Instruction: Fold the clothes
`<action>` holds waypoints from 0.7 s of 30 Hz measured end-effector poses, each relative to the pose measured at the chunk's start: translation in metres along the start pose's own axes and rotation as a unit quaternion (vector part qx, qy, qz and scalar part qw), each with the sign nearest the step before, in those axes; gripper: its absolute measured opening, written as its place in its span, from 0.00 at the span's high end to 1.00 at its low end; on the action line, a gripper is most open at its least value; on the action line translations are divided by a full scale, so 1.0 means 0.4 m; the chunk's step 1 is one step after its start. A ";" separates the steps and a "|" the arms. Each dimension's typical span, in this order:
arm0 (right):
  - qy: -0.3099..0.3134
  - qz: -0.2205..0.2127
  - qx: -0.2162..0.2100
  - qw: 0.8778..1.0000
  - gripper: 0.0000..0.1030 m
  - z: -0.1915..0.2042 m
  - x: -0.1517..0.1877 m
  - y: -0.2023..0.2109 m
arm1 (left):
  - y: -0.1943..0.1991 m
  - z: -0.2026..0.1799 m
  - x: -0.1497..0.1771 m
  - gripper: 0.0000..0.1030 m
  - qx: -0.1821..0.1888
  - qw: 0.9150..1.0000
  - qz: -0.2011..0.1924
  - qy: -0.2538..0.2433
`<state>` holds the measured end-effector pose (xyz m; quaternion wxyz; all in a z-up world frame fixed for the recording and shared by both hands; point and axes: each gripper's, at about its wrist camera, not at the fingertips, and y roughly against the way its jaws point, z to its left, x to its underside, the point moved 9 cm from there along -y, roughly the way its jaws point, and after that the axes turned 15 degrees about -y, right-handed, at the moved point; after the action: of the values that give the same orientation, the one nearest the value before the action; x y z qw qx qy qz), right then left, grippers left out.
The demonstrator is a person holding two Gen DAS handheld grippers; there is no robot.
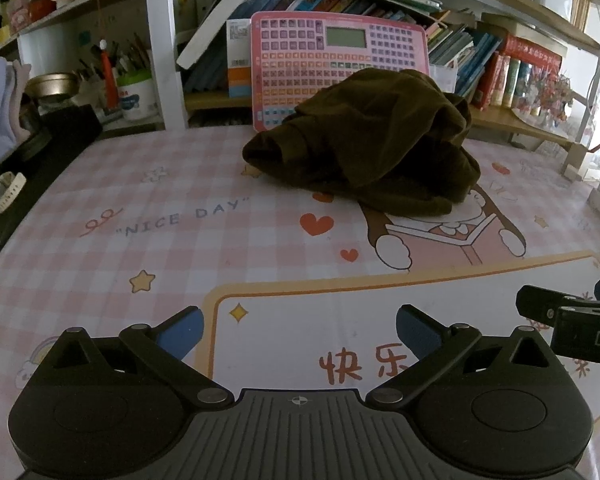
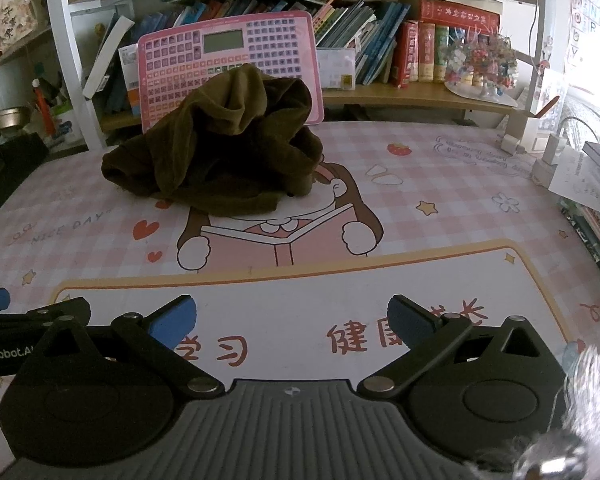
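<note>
A dark olive-brown garment lies crumpled in a heap toward the far side of the desk, on a pink checked cartoon mat. My left gripper is open near the desk's front edge, well short of the garment, with nothing between its blue pads. My right gripper is open too, also empty and well in front of the heap. Part of the right gripper shows at the right edge of the left wrist view, and part of the left gripper at the left edge of the right wrist view.
A pink keyboard toy leans on the bookshelf just behind the garment. Books, a pen cup and a metal bowl line the back. A black box with a white watch sits left; stacked books right.
</note>
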<state>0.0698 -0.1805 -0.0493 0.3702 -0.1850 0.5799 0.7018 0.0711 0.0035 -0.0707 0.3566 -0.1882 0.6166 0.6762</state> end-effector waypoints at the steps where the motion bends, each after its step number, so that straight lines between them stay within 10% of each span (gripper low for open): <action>1: 0.000 0.000 0.000 1.000 0.00 0.000 0.000 -0.001 | 0.000 0.000 0.001 0.00 0.000 1.000 0.000 0.000; 21: 0.001 0.003 0.002 1.000 0.00 0.010 0.000 -0.010 | -0.009 0.005 -0.003 0.00 0.005 1.000 0.001 -0.001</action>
<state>0.0734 -0.1765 -0.0512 0.3676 -0.1836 0.5820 0.7017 0.0749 0.0052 -0.0719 0.3573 -0.1857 0.6198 0.6736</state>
